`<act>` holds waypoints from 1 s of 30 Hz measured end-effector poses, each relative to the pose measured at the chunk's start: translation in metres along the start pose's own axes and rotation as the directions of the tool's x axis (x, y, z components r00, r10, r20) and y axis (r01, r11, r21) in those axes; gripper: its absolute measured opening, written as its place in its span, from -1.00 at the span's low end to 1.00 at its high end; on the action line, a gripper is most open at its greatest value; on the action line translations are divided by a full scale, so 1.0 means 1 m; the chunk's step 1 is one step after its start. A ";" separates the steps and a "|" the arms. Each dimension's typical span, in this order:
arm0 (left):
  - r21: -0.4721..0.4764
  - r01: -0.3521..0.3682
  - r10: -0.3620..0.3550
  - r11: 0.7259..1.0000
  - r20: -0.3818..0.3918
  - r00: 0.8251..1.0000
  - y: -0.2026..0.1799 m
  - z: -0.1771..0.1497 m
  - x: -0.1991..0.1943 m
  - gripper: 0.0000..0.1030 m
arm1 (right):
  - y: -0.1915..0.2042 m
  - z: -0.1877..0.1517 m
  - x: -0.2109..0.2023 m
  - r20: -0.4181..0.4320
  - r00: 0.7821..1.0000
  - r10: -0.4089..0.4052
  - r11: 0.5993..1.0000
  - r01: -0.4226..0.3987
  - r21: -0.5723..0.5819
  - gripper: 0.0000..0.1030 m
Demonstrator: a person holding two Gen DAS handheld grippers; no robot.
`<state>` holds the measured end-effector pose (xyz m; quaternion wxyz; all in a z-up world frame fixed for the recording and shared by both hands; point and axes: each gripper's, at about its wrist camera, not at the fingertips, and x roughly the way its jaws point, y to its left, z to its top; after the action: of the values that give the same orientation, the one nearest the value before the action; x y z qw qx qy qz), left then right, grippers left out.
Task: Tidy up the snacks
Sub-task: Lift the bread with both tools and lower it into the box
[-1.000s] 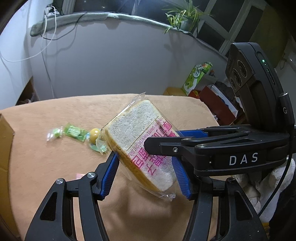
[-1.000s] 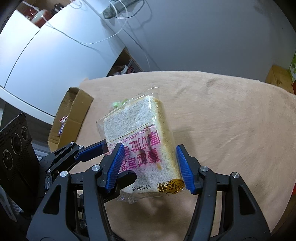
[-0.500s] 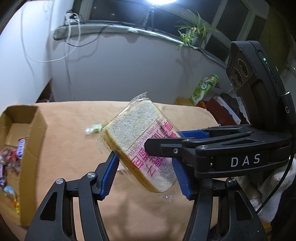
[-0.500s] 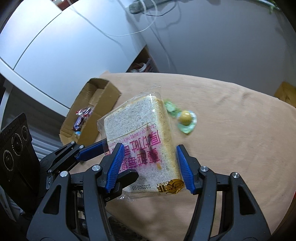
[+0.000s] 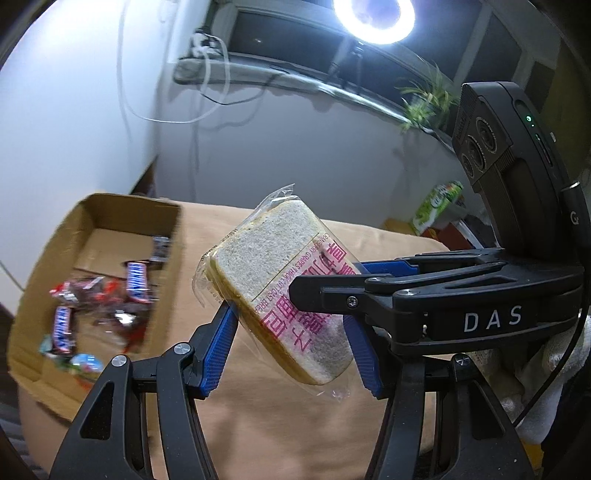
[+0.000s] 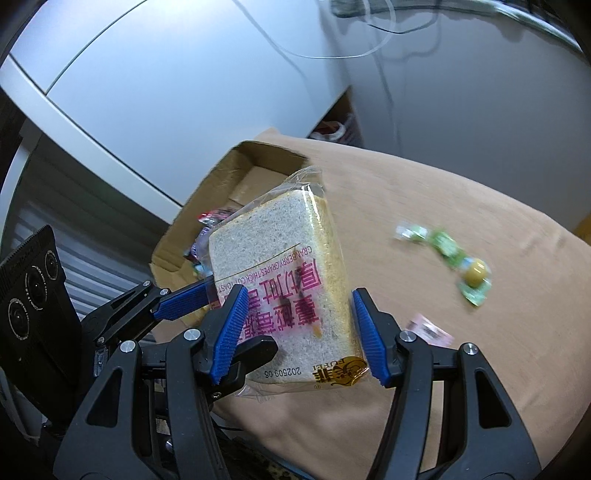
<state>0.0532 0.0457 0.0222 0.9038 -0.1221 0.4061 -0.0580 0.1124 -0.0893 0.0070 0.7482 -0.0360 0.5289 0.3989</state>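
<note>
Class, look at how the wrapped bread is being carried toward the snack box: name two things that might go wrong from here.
1. Both grippers, left and right, pinch the soft bread pack at once; uneven motion may squash the bread or tear its wrapper.
2. The cardboard box already holds candy bars; the pack may land on them or catch the wall.

Ring lamp [image 5: 373, 15], potted plant [image 5: 424, 101]

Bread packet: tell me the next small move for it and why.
Probably carry the bread packet on sideways until it hangs over the cardboard box. Both the left gripper and the right gripper clamp it in the air over the tan cloth, beside the box, where chocolate bars already lie.
</note>
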 end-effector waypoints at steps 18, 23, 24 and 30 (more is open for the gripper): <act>-0.111 -0.072 0.077 0.991 0.034 0.996 0.110 0.021 -0.017 0.13 | 0.071 0.071 0.081 -0.049 0.997 0.057 0.996 -0.060 -0.072 0.18; -0.143 -0.077 0.081 0.987 0.020 0.997 0.130 0.027 -0.010 0.13 | 0.074 0.086 0.106 -0.073 0.995 0.062 0.995 -0.068 -0.076 0.18; -0.148 -0.078 0.081 0.986 0.015 0.997 0.133 0.027 -0.008 0.13 | 0.074 0.088 0.111 -0.076 0.995 0.062 0.995 -0.067 -0.073 0.18; -0.148 -0.092 0.093 0.985 -0.001 0.996 0.147 0.032 0.008 0.12 | 0.069 0.101 0.131 -0.086 0.994 0.065 0.995 -0.071 -0.067 0.18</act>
<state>0.0833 0.1912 -0.0018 0.8951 -0.1699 0.4119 0.0146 0.1616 0.0785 -0.0309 0.7097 -0.0610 0.5465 0.4404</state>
